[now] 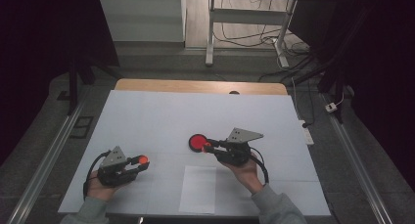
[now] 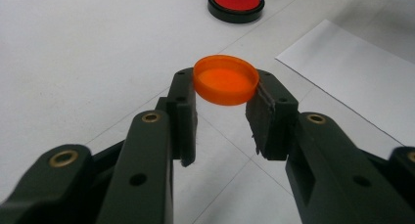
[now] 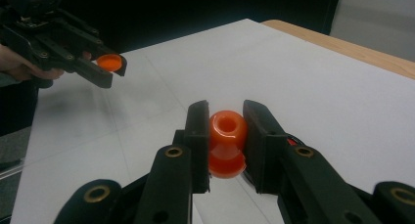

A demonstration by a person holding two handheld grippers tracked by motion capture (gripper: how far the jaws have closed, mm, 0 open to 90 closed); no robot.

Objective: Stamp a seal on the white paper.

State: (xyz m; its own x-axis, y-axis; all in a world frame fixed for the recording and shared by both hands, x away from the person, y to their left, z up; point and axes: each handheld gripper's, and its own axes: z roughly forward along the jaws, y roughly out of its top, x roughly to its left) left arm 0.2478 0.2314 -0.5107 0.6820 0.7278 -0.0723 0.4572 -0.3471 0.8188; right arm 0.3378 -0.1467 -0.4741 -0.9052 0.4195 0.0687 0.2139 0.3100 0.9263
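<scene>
My left gripper (image 1: 142, 161) sits at the near left of the white table cover (image 1: 147, 116), shut on a shallow orange cap (image 2: 226, 79) that it holds by the rim, open side up. The right gripper (image 1: 207, 146) is near the middle, shut on an orange spool-shaped piece (image 3: 227, 143) with a hole in its top. Just left of the right gripper's tips, a red disc in a black rim (image 1: 198, 143) lies flat on the table. The left gripper view has the same disc (image 2: 236, 3) farther off. In the right gripper view the left gripper (image 3: 111, 65) holds its cap (image 3: 108, 62) at upper left.
A white sheet of paper (image 1: 197, 189) lies at the near edge between the two hands. The wooden table edge (image 1: 200, 86) runs along the far side. Metal rails (image 1: 54, 150) flank the table, and a power strip (image 1: 306, 131) with cables lies on the right.
</scene>
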